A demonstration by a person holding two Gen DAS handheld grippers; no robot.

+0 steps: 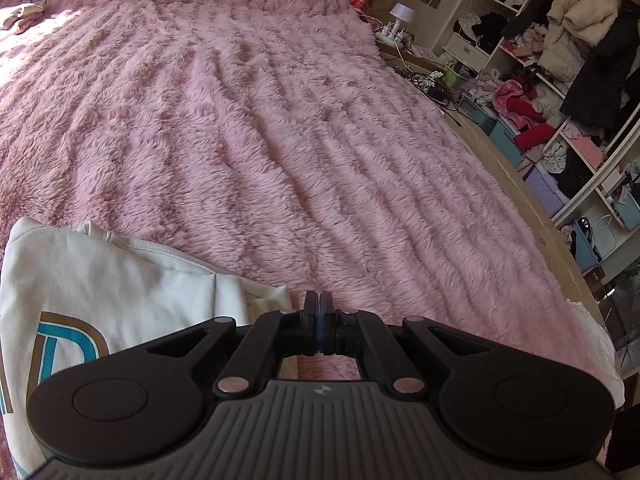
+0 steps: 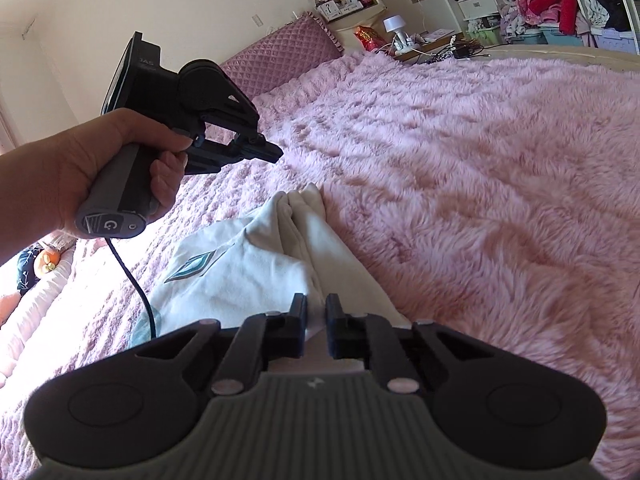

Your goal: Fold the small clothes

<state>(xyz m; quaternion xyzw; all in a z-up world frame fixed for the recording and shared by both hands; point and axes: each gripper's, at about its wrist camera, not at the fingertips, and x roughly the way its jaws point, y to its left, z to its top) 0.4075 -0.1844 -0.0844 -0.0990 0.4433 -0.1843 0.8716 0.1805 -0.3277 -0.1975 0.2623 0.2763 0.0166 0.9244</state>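
A white garment point(image 1: 100, 280) with a teal and gold print lies bunched on the pink fluffy blanket point(image 1: 280, 120), at the lower left of the left wrist view. My left gripper point(image 1: 319, 300) is shut with nothing between its fingers, just right of the garment's edge. In the right wrist view a hand holds that left gripper point(image 2: 276, 154) in the air above the far end of the garment point(image 2: 248, 264). My right gripper point(image 2: 316, 308) is shut on a gathered fold of the white garment, which runs away from it in a ridge.
The pink blanket point(image 2: 480, 180) covers the whole bed. A quilted pink headboard point(image 2: 280, 52) and a nightstand with a white lamp point(image 2: 392, 24) stand beyond it. Open shelves crammed with clothes point(image 1: 560, 60) line the right side. A small pale cloth point(image 1: 20, 12) lies far left.
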